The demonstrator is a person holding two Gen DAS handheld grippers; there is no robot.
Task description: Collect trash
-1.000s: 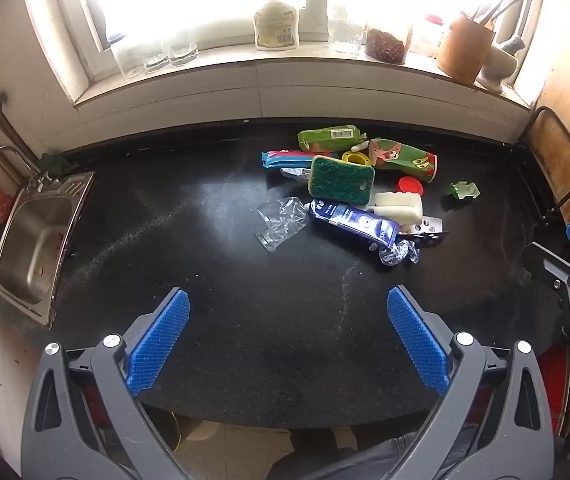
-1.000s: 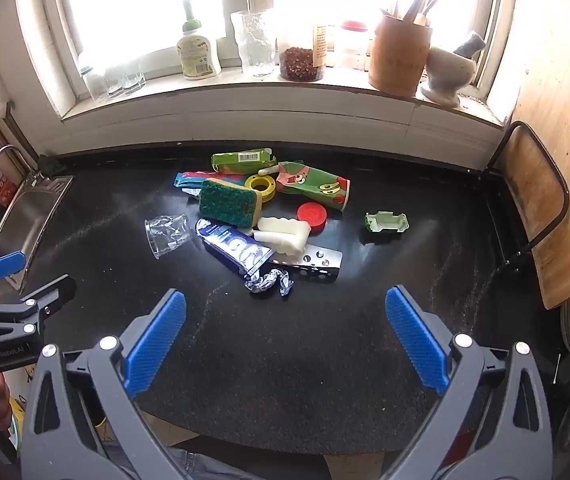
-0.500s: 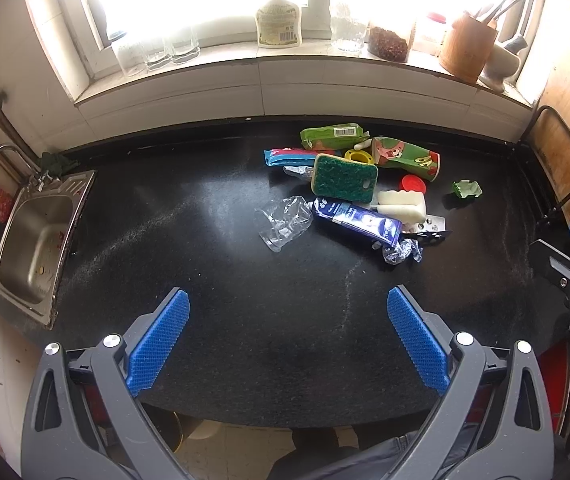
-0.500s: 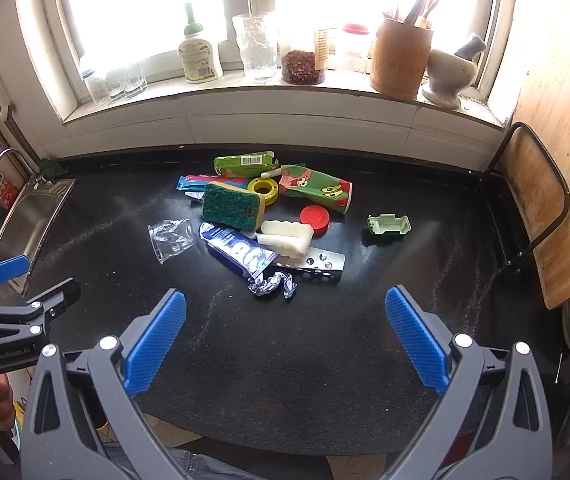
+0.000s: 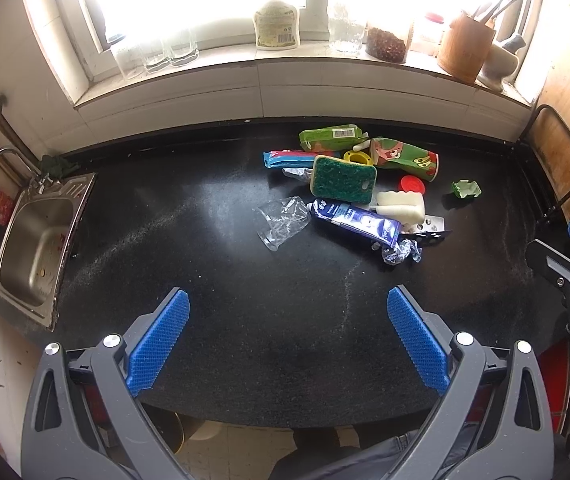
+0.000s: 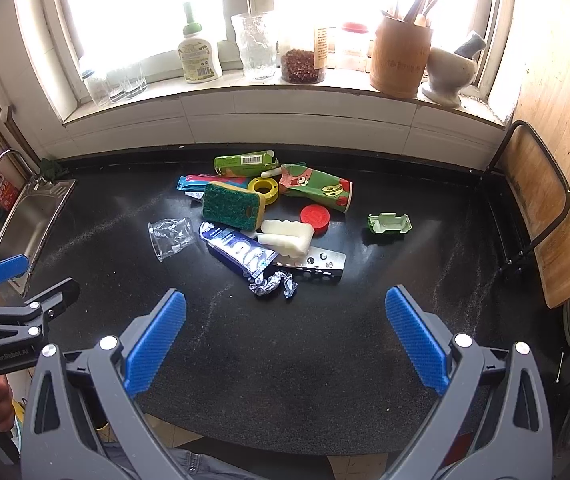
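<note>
Hovering wide-spread: left tool [image 5: 287,324] | right tool [image 6: 285,322] | crinkled foil wad [image 6: 273,283] | speckled countertop [image 6: 285,360]

Sink [image 5: 37,236] — windowsill jars [image 6: 303,58], mortar [image 6: 451,70].

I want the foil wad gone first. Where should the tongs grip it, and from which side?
Grip the crumpled foil wad across its narrow middle, coming from the near counter edge: it lies at the pile's front, against the blue tube, with bare counter before it.

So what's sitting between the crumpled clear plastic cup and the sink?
Nothing: from the clear cup to the sink it is bare black countertop, clearest in the left wrist view.
</note>
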